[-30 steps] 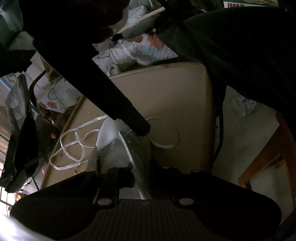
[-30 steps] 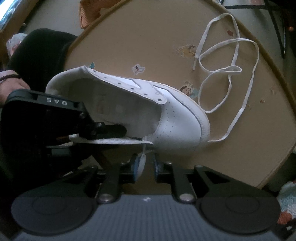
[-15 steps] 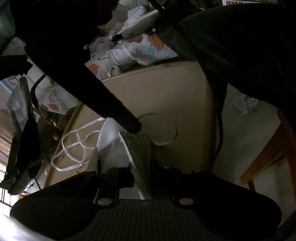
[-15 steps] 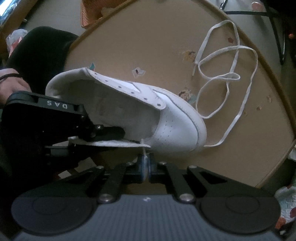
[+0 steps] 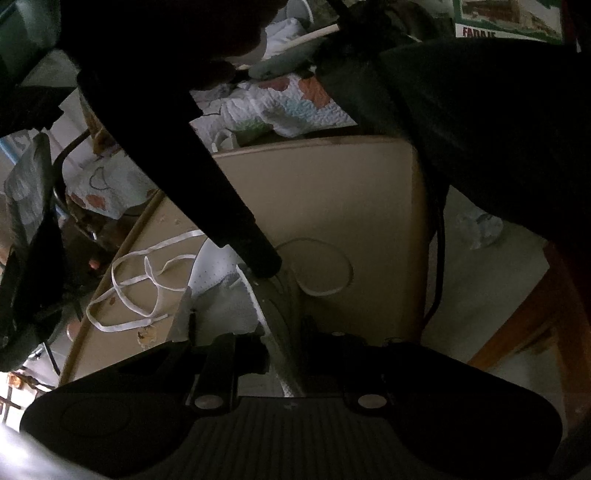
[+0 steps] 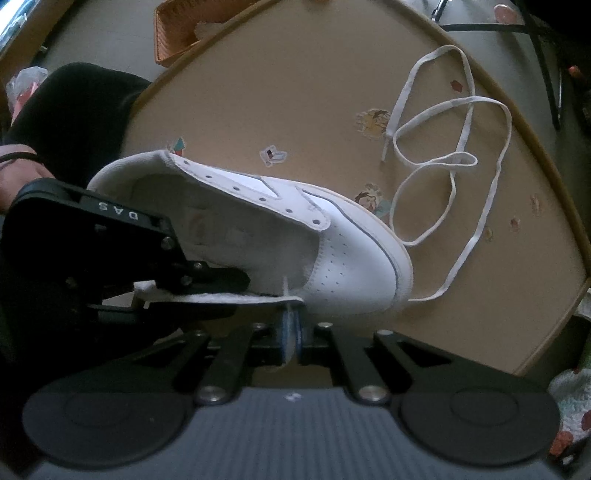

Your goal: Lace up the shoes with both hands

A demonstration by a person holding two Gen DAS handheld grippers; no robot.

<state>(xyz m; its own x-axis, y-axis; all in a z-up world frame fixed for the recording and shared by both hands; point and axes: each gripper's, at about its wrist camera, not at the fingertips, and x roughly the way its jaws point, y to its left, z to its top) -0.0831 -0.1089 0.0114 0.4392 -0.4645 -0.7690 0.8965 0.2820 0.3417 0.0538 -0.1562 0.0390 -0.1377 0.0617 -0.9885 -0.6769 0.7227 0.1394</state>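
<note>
The white shoe (image 6: 343,254) is lying on the beige worktop (image 6: 295,92), its long axis running from the open collar at the left to the toe at the right in the right wrist view, the toe pointing toward the loose lace (image 6: 454,158) coiling just beyond it. The near eyelet flap (image 6: 236,299) is being held out level, away from the shoe body.

The left gripper (image 6: 207,291) is reaching in from the left, its black fingers standing above and below that flap; its jaws are opening, with the flap between them. The right gripper (image 6: 291,332) is sitting at the near edge of the flap with its blue pads together, pinching a white lace tip (image 6: 286,288) that is poking up through the flap.

The left wrist view is showing what the other is not: a second lace loop (image 5: 325,266) lying on the worktop right of the shoe (image 5: 218,273), the right gripper's dark finger (image 5: 258,254) coming down onto the shoe's edge, and a quilted blanket (image 5: 280,107) beyond the far edge. The right wrist view alone is showing the eyelet row, cartoon stickers (image 6: 275,155) and a wicker basket (image 6: 173,33) past the far edge.
</note>
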